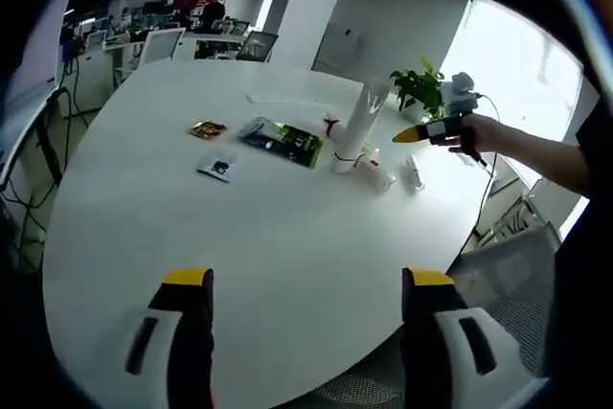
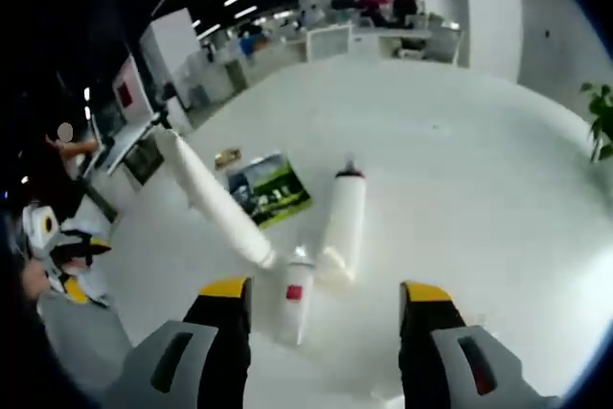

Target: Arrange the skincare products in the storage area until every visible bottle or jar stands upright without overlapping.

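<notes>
Three white skincare containers sit ahead of the right gripper (image 2: pixel 326 308), jaws wide and empty: left, a long white tube (image 2: pixel 213 200) leaning; centre, a small white red-labelled bottle (image 2: pixel 295 299) lying flat; right, a tall white bottle (image 2: pixel 343 222). Best straddle that small one squarely, then tip it upright. Left gripper (image 1: pixel 308 299) hangs wide, well back.

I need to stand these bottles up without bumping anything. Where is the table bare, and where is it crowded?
Bare: the wide table stretch between the left gripper and the green packet. Crowded: the white bottles clustered just ahead of the right gripper, beside that packet.
</notes>
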Motion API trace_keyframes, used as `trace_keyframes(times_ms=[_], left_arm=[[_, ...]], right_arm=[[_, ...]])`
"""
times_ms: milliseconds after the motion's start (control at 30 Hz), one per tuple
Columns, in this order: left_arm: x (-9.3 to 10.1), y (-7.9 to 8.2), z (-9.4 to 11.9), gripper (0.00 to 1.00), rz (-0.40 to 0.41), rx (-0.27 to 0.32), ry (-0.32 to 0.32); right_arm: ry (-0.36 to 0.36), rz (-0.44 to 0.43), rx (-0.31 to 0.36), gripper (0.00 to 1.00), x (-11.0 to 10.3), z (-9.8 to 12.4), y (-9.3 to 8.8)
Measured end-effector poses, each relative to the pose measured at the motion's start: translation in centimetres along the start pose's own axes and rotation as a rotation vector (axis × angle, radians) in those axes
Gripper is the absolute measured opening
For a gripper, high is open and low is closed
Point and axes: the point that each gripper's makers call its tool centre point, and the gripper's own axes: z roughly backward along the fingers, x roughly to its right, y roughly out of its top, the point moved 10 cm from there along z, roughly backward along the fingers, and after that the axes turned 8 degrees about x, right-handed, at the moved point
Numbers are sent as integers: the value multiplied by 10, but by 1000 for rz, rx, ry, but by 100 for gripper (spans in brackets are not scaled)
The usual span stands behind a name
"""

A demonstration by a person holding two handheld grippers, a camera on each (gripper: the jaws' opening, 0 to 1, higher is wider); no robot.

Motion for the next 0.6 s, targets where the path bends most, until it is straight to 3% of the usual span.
trace_keyframes(times_ms=[267, 600], left_arm=[[-3, 1, -4, 74, -4, -17, -1], [-7, -6, -7, 73, 24, -35, 6]], right_arm=[[-25, -18, -7, 60, 12, -25, 14], [-17, 34, -115, 58, 21, -65, 34]])
